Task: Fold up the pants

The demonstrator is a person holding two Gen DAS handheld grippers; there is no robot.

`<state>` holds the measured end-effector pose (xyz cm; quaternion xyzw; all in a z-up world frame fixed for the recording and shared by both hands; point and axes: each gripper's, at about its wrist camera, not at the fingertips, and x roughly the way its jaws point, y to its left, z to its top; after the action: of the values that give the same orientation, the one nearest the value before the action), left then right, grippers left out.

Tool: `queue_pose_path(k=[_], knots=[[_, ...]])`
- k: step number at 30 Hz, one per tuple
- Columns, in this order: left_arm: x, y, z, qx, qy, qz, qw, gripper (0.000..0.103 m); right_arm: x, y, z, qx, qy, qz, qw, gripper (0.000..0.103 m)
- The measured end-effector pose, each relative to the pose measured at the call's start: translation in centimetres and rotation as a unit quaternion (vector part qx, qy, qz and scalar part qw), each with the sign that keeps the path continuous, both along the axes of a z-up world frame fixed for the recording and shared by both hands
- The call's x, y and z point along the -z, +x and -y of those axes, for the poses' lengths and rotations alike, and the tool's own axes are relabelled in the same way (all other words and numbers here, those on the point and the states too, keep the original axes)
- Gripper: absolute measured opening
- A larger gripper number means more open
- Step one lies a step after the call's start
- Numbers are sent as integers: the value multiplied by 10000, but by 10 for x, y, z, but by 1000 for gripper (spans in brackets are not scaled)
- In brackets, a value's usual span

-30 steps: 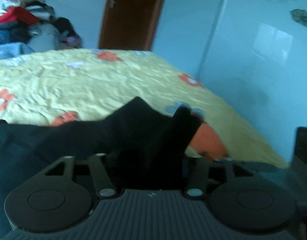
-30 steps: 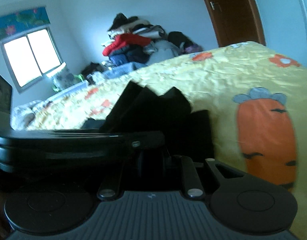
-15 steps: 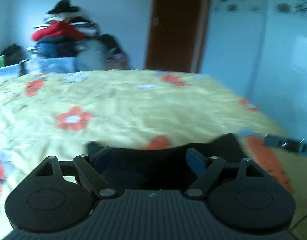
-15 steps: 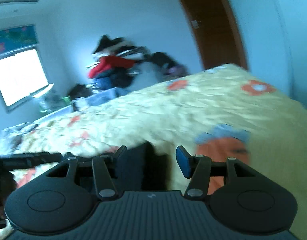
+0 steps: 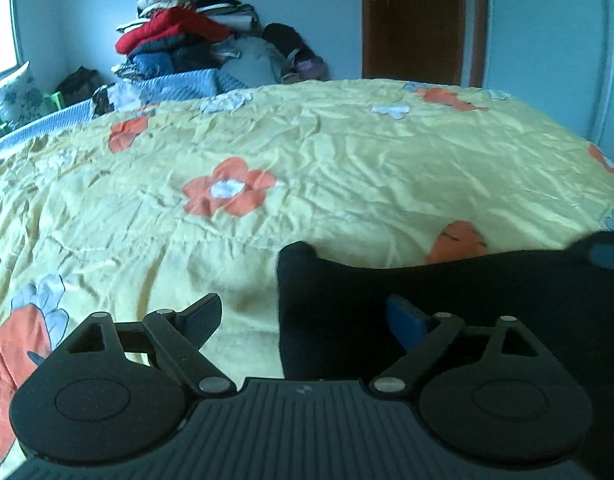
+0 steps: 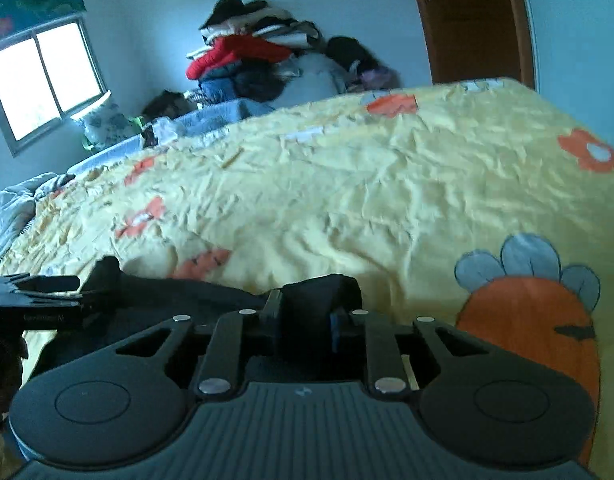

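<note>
The black pants lie on the yellow flowered bedspread at the near edge. My left gripper is open; its left finger is over the bare bedspread and its right finger is over the pants' left corner. In the right wrist view my right gripper is shut on a bunched fold of the pants. The left gripper shows at the left edge of that view, at the pants' other corner.
A pile of clothes is heaped against the far wall beyond the bed. A brown door stands at the back right. A window is at the left. An orange carrot print marks the bedspread right of the pants.
Both grippers let go of the raised pants, and the pants dropped flat on the bed. The left gripper stayed open and shifted left. The right gripper opened, then closed on a fold.
</note>
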<state>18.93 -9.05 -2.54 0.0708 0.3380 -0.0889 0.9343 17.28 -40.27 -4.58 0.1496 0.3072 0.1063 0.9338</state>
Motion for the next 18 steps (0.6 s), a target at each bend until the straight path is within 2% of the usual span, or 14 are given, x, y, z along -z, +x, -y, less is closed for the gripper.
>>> queue_pose_path(k=[2, 4, 6, 9, 12, 14, 18], knots=[[-5, -7, -10, 5, -189, 31, 9998, 87, -4, -3, 4, 14, 143, 73, 9999, 28], [-10, -16, -20, 79, -335, 90, 9994, 89, -12, -16, 11, 214, 140, 220, 9994, 43], [-14, -25, -35, 253, -673, -31, 9974, 89, -15, -30, 22, 346, 82, 292, 9989, 77], [-11, -32, -59, 576, -1461, -512, 9863, 89, -10, -41, 41, 139, 449, 65, 9989, 78], [-1, -37, -77, 788, -2275, -989, 9655, 89, 0, -48, 47, -191, 777, -190, 9966, 78], [5, -41, -81, 878, -2531, -1144, 9566, 89, 4, -48, 44, -405, 835, -301, 9952, 78], [8, -50, -79, 1052, -2548, -1053, 9555, 90, 8, -47, 31, -709, 761, -344, 9940, 77]])
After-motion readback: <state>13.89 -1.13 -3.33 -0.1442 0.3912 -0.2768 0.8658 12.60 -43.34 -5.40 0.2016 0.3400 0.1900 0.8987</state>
